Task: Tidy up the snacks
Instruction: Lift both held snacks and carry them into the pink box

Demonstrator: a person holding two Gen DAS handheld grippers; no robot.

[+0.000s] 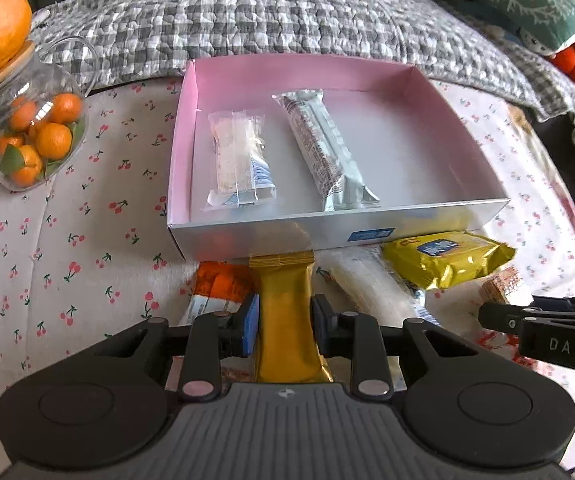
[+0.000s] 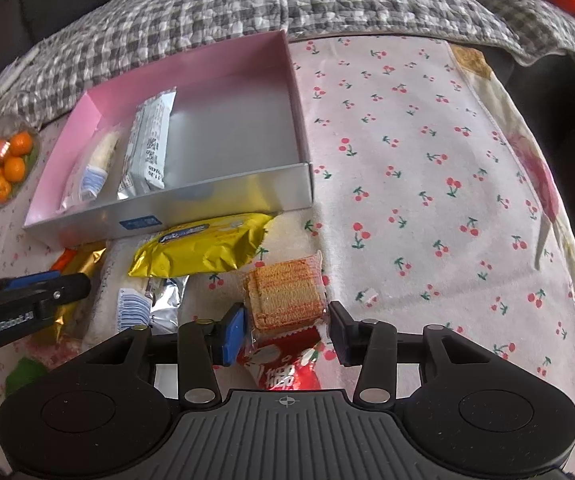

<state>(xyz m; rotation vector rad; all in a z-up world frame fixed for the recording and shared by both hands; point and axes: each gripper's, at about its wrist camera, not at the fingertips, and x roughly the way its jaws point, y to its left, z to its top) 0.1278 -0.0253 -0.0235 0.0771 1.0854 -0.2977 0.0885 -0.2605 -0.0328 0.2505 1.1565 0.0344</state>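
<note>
The left gripper [image 1: 283,330] is closed on the gold bar [image 1: 285,320], its pads pressing the wrapper's two long sides. The bar's long axis runs straight ahead, along the fingers, and its crimped far end just meets the near wall of the box [image 1: 247,236]. The box lies directly beyond, so the coming move is likely a lift over that wall and forward.

Inside the box a clear packet [image 1: 239,160] lies at the left and a silver bar [image 1: 323,148] beside it, both with their long axes running near to far. The right half of the floor is bare, and the gold bar is already turned the same way as those two, so it could go in alongside without a twist.

The right gripper [image 2: 285,330] is open, its jaws standing either side of a wafer packet [image 2: 285,296] without closing on it; whether a pad touches the wrapper is hard to tell. A red packet [image 2: 287,368] lies under it, nearer the camera. A yellow pack [image 2: 203,246] lies against the box's near wall, and a white packet [image 2: 143,304] sits near it. All of these wait on the cherry cloth [image 2: 427,160], outside the box.

A jar of oranges [image 1: 35,136] stands far left, well apart from the box.
</note>
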